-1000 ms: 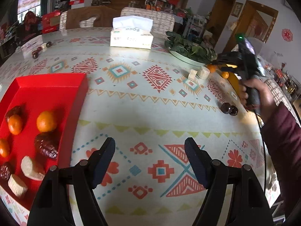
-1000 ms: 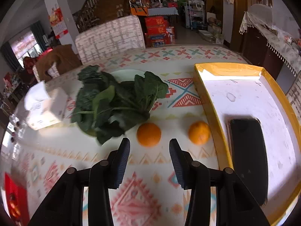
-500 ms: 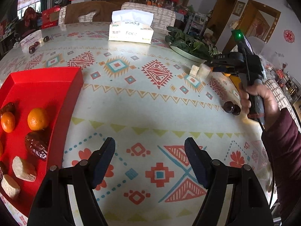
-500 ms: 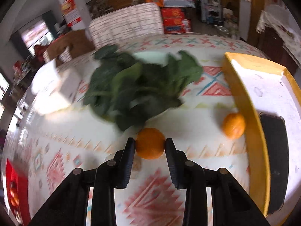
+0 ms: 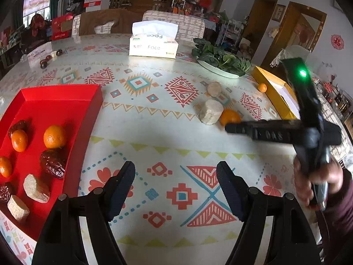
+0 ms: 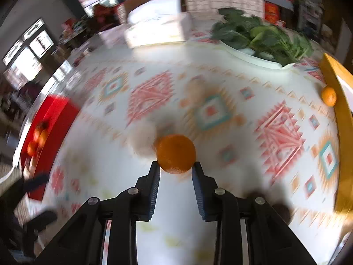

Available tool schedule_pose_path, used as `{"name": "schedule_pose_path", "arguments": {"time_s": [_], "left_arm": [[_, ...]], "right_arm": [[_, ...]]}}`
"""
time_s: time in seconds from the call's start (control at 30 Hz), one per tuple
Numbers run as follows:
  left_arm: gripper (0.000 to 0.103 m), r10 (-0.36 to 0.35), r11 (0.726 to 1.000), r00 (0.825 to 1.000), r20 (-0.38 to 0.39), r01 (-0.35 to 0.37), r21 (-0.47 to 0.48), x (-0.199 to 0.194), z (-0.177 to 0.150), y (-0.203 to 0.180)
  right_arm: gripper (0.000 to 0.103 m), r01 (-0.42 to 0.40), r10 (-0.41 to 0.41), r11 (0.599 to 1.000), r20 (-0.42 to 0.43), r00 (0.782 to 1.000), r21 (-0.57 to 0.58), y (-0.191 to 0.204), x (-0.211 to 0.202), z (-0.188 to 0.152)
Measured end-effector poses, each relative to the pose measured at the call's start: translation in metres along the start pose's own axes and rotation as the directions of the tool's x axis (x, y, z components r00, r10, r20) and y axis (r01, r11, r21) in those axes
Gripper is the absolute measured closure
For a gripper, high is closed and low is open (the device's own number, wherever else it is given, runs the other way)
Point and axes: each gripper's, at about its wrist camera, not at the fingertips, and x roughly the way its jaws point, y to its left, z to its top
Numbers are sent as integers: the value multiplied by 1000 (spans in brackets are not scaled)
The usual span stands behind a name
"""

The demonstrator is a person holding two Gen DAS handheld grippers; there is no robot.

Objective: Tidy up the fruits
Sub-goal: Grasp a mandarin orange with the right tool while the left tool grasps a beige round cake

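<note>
My right gripper (image 6: 176,165) is shut on an orange (image 6: 176,153) and holds it above the patterned table; the orange (image 5: 229,117) and the gripper (image 5: 231,128) also show in the left wrist view. A red tray (image 5: 66,101) at the left holds several oranges (image 5: 54,136), dates (image 5: 53,162) and pale chunks (image 5: 36,187). My left gripper (image 5: 175,177) is open and empty over the table beside the tray. Another orange (image 6: 328,96) lies by the yellow box. Two pale chunks (image 5: 210,111) lie mid-table.
A yellow box (image 5: 275,92) stands at the right edge. A plate of greens (image 5: 220,59) and a tissue box (image 5: 153,42) stand at the back. Dark fruits (image 5: 44,63) lie far left.
My right gripper closed on the orange, lifted it and swung left toward the red tray. The left gripper stayed open and drifted slightly.
</note>
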Motion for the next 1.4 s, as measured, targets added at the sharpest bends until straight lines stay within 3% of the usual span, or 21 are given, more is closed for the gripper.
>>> {"name": "schedule_pose_path", "arguments": {"time_s": [0.07,0.2,0.4,0.7,0.87,1.03,1.4], "left_arm": [[28,3,1000,1000,-1,-3,4,0,-1,-2],[27,11,1000,1000,0,-11,10,0,-1,-6],[28,30,1000,1000,5,-30,-5,3,5,-6],[28,51,998,998,38,-52,24,34,36,-14],[28,37,999,999,7,-38,39,57,49,-24],[28,35,993,999,22,-37,116,68,55,-42],[28,60,973,998,-2,-58,223,105,65,-67]], "right_arm": [[71,-24,24,1000,18,1000,9,5,-6,-7],[71,75,-73,997,116,990,-12,9,-16,-9],[66,138,-131,990,162,978,-36,20,-10,-2],[60,19,-43,993,208,977,117,-5,0,14],[64,-119,82,973,188,979,195,-22,9,16],[65,-106,74,979,182,981,176,-20,4,11],[65,-48,-19,969,266,964,241,-43,-27,6]]}}
